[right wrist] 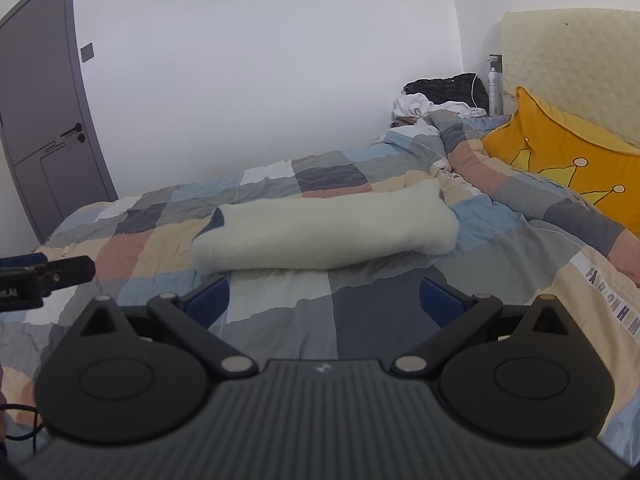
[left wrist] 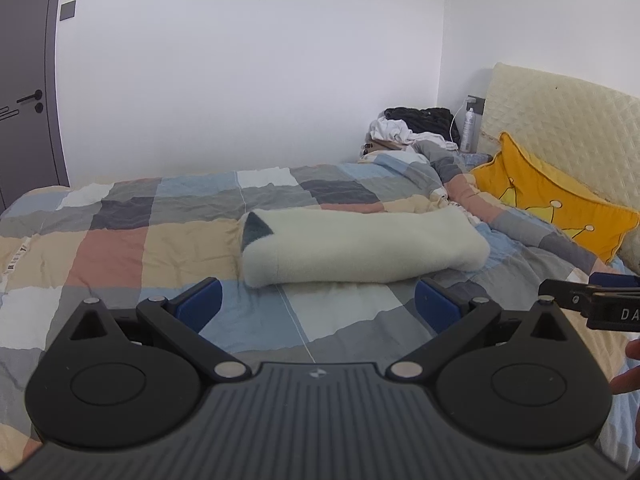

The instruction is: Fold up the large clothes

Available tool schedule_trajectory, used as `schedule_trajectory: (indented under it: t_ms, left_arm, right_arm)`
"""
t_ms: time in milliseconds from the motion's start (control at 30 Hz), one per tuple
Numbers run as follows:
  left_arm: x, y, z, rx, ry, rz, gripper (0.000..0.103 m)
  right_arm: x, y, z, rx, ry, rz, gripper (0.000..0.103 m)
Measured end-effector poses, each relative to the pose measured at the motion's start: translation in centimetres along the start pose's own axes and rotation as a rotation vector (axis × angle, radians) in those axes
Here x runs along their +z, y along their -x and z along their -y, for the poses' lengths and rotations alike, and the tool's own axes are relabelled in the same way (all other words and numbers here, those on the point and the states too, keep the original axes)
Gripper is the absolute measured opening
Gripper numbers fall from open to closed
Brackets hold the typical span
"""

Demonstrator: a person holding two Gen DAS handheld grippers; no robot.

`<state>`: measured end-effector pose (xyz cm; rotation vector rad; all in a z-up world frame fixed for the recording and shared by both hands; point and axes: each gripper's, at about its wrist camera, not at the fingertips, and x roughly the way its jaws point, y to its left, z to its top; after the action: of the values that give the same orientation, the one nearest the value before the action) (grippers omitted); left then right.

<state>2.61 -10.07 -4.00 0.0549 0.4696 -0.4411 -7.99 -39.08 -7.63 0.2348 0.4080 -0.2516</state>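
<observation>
A cream fleece garment (left wrist: pixel 360 246) lies folded into a long thick bundle across the checked quilt (left wrist: pixel 140 248), with a dark grey patch showing at its left end. It also shows in the right wrist view (right wrist: pixel 324 236). My left gripper (left wrist: pixel 318 304) is open and empty, just short of the bundle's near edge. My right gripper (right wrist: pixel 326 300) is open and empty too, just short of the bundle. Each gripper's tip shows at the edge of the other's view, the right one (left wrist: pixel 592 294) and the left one (right wrist: pixel 44 274).
A yellow crown cushion (left wrist: pixel 552 204) leans on the cream headboard (left wrist: pixel 560 120) at the right. A pile of black and white clothes (left wrist: pixel 412 126) and a spray bottle (left wrist: pixel 468 130) sit at the far corner. A grey door (right wrist: pixel 44 128) stands at the left.
</observation>
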Motion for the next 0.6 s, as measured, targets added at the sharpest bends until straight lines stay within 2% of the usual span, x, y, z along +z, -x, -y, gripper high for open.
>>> schedule_trajectory:
  t_ms: [167,600]
  left_arm:
    - [-0.01,-0.01,-0.95,-0.023,0.041,-0.007,0.103]
    - [0.07,0.24,-0.81,-0.003,0.035,-0.013,0.103]
  right_arm:
    - [-0.05,-0.03,-0.01,0.001,-0.004,-0.007,0.103]
    - [0.33,-0.15,-0.03,-0.01,0.01,-0.001,0.103]
